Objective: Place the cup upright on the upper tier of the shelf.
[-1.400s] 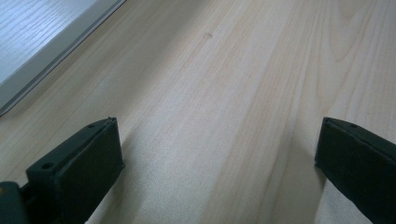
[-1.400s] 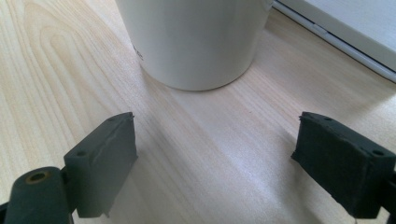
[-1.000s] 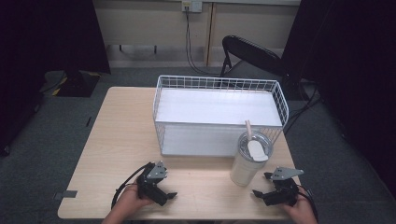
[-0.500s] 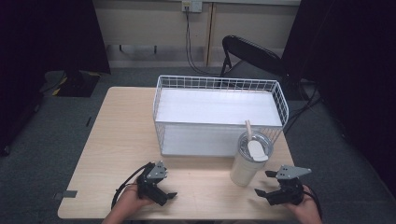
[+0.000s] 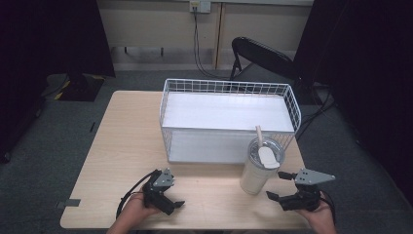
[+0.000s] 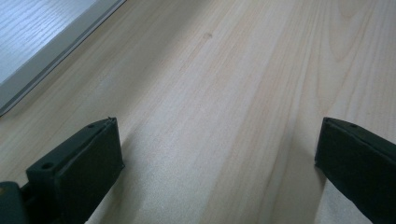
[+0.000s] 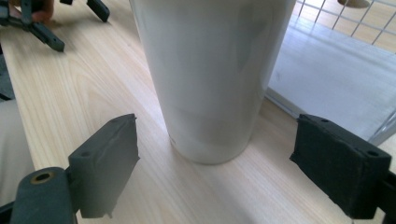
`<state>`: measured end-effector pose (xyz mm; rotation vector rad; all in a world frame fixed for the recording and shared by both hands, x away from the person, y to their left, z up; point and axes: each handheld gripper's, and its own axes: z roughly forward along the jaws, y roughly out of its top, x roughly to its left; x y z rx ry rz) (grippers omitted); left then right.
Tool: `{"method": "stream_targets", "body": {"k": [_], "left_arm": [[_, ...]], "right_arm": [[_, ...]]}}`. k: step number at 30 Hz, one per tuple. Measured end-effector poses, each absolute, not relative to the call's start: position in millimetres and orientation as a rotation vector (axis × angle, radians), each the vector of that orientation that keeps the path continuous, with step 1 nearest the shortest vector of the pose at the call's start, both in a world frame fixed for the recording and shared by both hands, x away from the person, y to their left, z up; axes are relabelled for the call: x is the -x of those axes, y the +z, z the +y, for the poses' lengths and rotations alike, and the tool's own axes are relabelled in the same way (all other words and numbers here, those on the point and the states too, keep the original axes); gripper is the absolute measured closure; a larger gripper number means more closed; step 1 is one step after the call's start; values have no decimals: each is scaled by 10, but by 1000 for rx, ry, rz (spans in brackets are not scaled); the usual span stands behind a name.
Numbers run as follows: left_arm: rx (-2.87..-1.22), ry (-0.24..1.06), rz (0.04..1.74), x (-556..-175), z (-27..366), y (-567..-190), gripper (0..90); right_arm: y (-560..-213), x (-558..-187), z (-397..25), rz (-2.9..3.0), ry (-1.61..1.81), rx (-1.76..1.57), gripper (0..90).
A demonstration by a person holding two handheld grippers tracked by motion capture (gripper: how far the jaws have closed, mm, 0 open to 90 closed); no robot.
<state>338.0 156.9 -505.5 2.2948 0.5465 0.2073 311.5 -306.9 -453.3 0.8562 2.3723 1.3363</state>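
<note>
A white tumbler (image 5: 260,168) with a lid and a straw stands on the table (image 5: 122,141), just in front of the right end of a white wire basket (image 5: 229,117). My right gripper (image 5: 276,185) is open at the tumbler's right, pointing left at it. In the right gripper view the tumbler (image 7: 210,79) stands just beyond the two wide-apart jaws of the right gripper (image 7: 215,128), not between them. My left gripper (image 5: 171,197) rests open near the front edge, left of the tumbler. In the left gripper view, bare wood lies between the jaws of the left gripper (image 6: 217,140).
The basket's white base (image 6: 37,37) lies far left of the left gripper, and its wire wall (image 7: 336,28) stands close behind the tumbler. A black chair (image 5: 263,56) stands beyond the table. Bare wood spans the table's left half.
My right gripper has shifted slightly to the right beside the tumbler. The left gripper and the tumbler have stayed in place.
</note>
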Motion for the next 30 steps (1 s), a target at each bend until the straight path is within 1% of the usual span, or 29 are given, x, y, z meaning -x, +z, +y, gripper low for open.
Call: {"method": "stream_targets", "body": {"k": [14, 30], "left_arm": [[-2295, 207, 546, -3380, 1569, -5055, 0], [-2295, 207, 546, -3380, 1569, -5055, 0]], "right_arm": [[-4388, -3160, -3048, 2313, 1471, -860, 134], [-4414, -3248, -2895, 2318, 1467, -857, 128]]}}
